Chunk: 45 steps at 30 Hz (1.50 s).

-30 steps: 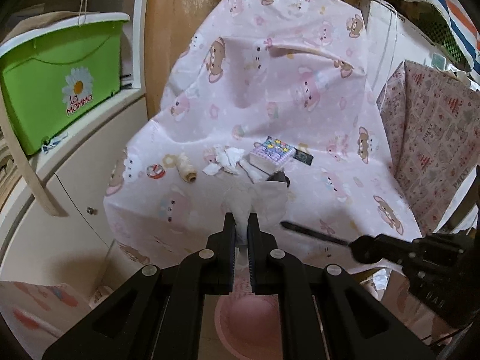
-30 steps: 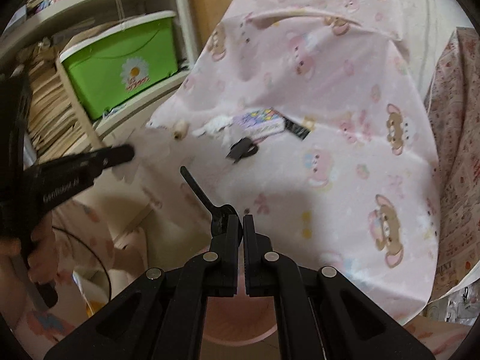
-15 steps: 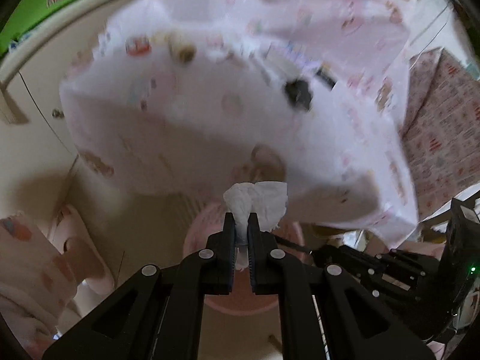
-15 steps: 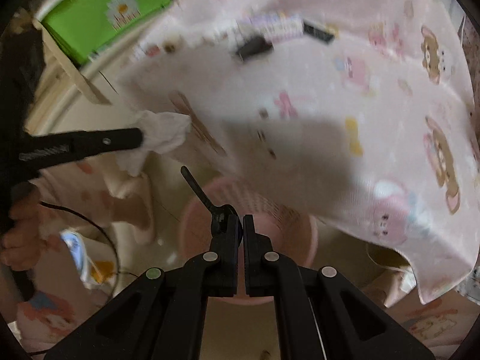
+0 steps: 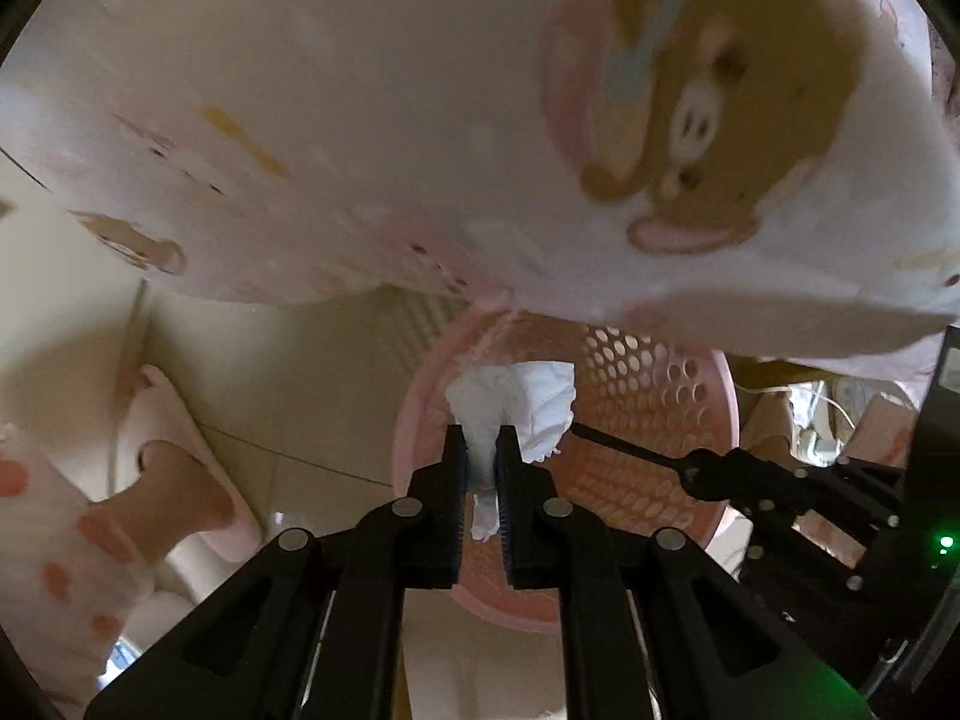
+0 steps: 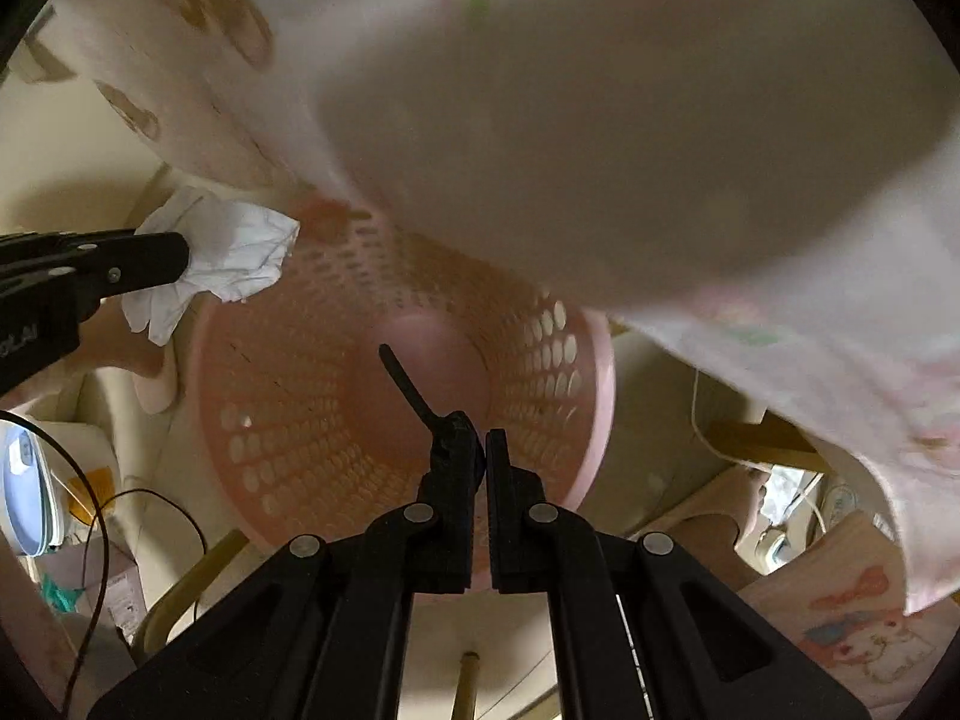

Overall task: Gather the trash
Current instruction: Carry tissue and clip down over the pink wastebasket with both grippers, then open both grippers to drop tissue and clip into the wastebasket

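A crumpled white tissue (image 5: 528,396) is pinched in my left gripper (image 5: 482,438), which is shut on it and points down over the near rim of a pink perforated basket (image 5: 654,372) on the floor. My right gripper (image 6: 483,444) is shut on a thin black plastic strip (image 6: 408,384) that sticks out over the basket's (image 6: 288,396) open mouth. In the right wrist view the left gripper (image 6: 180,258) and its tissue (image 6: 228,252) hang at the basket's left rim. The right gripper (image 5: 702,468) with the strip (image 5: 624,447) shows at the right of the left wrist view.
A pink bear-print cloth (image 5: 480,120) drapes over the table edge and overhangs the far side of the basket (image 6: 600,120). A person's foot in a pink slipper (image 5: 174,456) stands left of the basket. Dark cables (image 6: 96,516) lie on the pale floor.
Both grippers have sunk from above the cloth-covered table to below its edge and tipped downward over the basket. The tissue and the black strip stay gripped.
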Tool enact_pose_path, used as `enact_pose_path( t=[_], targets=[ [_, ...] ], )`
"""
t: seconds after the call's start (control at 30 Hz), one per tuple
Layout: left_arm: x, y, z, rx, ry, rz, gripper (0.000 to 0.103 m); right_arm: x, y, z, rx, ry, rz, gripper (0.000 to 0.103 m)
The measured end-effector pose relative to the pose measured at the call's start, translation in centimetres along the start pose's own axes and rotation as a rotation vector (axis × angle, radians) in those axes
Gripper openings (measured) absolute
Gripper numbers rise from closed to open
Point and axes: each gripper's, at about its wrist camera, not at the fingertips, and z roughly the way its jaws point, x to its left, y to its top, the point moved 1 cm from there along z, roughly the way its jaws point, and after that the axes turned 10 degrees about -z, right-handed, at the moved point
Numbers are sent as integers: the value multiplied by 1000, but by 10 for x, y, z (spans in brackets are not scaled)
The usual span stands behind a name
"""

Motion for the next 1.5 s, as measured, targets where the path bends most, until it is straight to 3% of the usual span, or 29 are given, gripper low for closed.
enact_pose_path(
  t=[0.1,0.23,0.3,0.5,0.6,0.67,0.9,1.03,1.23,1.37,1.5],
  targets=[
    [0,-3,14,40,-2,3,8,3,-1,9,35,1,-5,4],
    [-5,-5,20,55,8,23,9,10,2,10,15,-47,-47,4],
    [-8,-4,22,53,16,29,9,11,6,10,8,-31,-47,4],
    [-6,1,14,28,18,10,30,11,11,6,4,14,-7,8],
    [-5,4,3,-25,39,29,38,5,11,-3,-47,40,23,28],
    [-4,5,-7,-69,51,30,41,0,11,-16,-95,43,44,46],
    [0,7,-59,-206,16,10,45,-6,12,-76,-257,-7,46,55],
    [-1,5,-94,-309,17,37,51,-5,1,-120,-409,-82,9,75],
    [-1,8,-140,-426,18,49,52,-17,-9,-169,-580,-88,57,80],
    [-8,15,-176,-524,7,99,68,-31,-13,-188,-676,-122,116,84],
    [-16,29,-216,-616,-8,142,82,-40,-3,-205,-718,-178,138,84]
  ],
)
